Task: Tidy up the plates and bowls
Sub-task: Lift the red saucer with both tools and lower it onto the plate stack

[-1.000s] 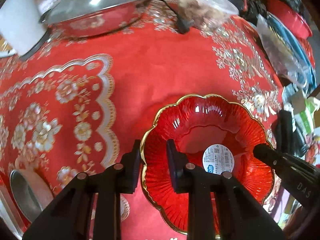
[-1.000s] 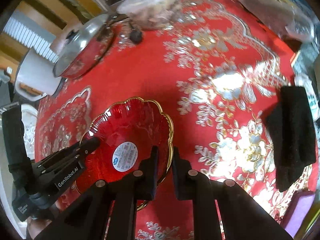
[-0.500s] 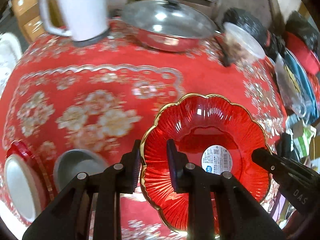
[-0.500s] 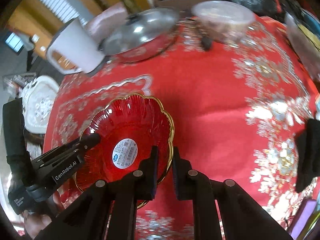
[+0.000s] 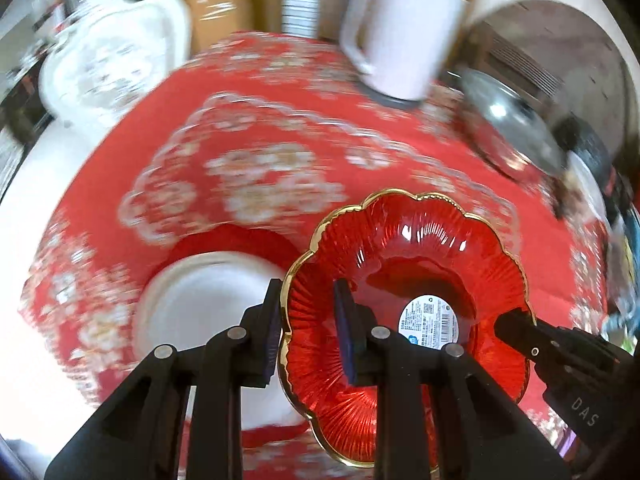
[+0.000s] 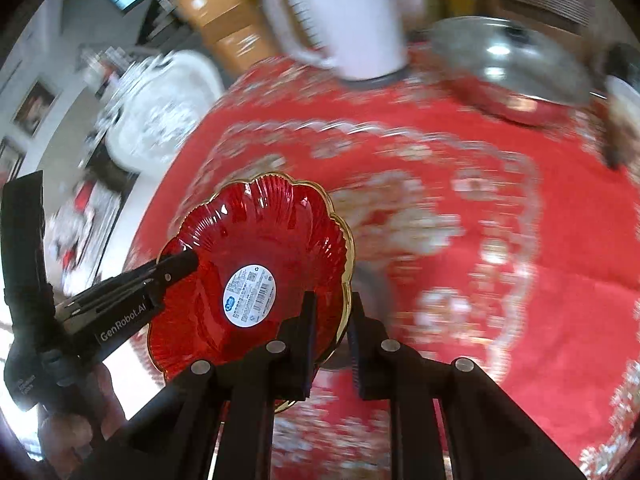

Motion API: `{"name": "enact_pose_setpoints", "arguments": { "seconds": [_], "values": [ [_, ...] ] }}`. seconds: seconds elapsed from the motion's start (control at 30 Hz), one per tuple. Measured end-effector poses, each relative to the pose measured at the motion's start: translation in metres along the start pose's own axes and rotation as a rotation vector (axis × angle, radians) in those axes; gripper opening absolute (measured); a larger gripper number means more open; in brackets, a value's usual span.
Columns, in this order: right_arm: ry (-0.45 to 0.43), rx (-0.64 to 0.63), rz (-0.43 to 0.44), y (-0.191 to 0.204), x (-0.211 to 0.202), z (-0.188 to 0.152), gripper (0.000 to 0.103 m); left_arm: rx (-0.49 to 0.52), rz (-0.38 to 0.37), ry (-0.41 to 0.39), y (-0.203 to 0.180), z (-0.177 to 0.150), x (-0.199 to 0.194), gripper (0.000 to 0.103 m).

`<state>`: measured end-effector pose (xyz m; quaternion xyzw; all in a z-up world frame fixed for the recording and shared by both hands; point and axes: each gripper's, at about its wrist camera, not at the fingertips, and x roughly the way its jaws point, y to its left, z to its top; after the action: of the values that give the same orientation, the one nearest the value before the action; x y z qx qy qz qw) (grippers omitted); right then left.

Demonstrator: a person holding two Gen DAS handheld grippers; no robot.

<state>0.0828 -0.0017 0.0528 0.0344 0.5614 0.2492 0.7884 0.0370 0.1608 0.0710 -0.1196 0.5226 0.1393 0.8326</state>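
Red floral cloth is blurring across the counter while you're carrying the red scalloped plate, lower right, left tool and right tool each clamping opposite rims, keeping it level.

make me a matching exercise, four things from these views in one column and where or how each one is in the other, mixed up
Things:
1. red scalloped bowl
2. white plate
3. white mug
4. steel lid

Place or state:
a. far side of the table, handle showing
b. held at opposite rims by the left gripper and right gripper
c. on the tablecloth, below and left of the carried dish
d. covering a pan at the far right

Pairs: 1-b, 2-c, 3-a, 4-d
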Motion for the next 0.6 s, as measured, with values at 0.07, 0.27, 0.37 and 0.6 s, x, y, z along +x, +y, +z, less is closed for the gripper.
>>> {"name": "enact_pose_setpoints", "arguments": {
  "seconds": [0.07,0.27,0.37,0.6],
  "values": [
    [0.026,-0.042,0.022,0.025,0.017,0.001,0.017,-0.046,0.033,0.000,0.031,-0.004,-0.001,0.022],
    [0.096,-0.131,0.058,0.081,0.061,-0.002,0.017,-0.135,0.096,0.018,0.090,-0.014,0.005,0.022],
    [0.121,-0.150,0.059,0.094,0.078,-0.003,0.017,-0.152,0.107,0.028,0.104,-0.018,0.013,0.022],
    [0.163,-0.155,0.042,0.097,0.095,-0.010,0.017,-0.159,0.112,0.049,0.113,-0.026,0.029,0.023]
  ]
}}
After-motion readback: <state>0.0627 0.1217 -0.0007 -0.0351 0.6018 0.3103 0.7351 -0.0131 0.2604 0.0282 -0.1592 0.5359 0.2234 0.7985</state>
